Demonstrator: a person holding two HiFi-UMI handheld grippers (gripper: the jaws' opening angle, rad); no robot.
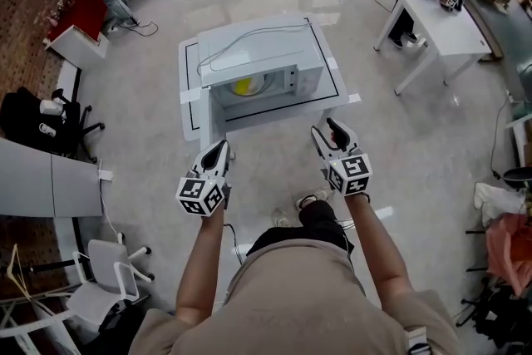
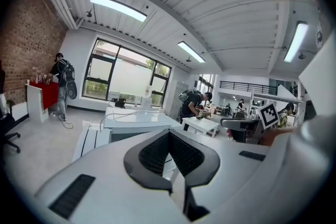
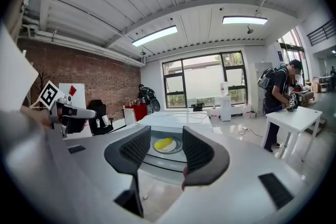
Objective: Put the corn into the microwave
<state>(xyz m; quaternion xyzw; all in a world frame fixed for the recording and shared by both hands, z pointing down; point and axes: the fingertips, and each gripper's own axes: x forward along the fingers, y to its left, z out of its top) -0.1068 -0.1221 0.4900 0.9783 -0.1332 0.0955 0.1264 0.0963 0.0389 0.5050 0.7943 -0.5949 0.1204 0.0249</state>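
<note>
The yellow corn (image 1: pixel 243 85) (image 3: pixel 164 143) lies on a round plate (image 3: pixel 171 147) inside the white microwave (image 1: pixel 258 62) (image 3: pixel 176 122), whose front stands open toward me. The microwave sits on a low white table (image 1: pixel 189 87). My left gripper (image 1: pixel 218 148) (image 2: pixel 169 135) hovers short of the table's front left, jaws shut on nothing. At the front right my right gripper (image 1: pixel 328 131) (image 3: pixel 161 150) is open and empty, and the corn shows between its fingers but well beyond them.
A grey cable (image 1: pixel 249 41) lies across the microwave's top. A white desk (image 1: pixel 440 29) with a person at it stands to the right. Office chairs (image 1: pixel 50 120) and a white chair (image 1: pixel 108 278) stand at the left. A red counter (image 1: pixel 79 17) is far left.
</note>
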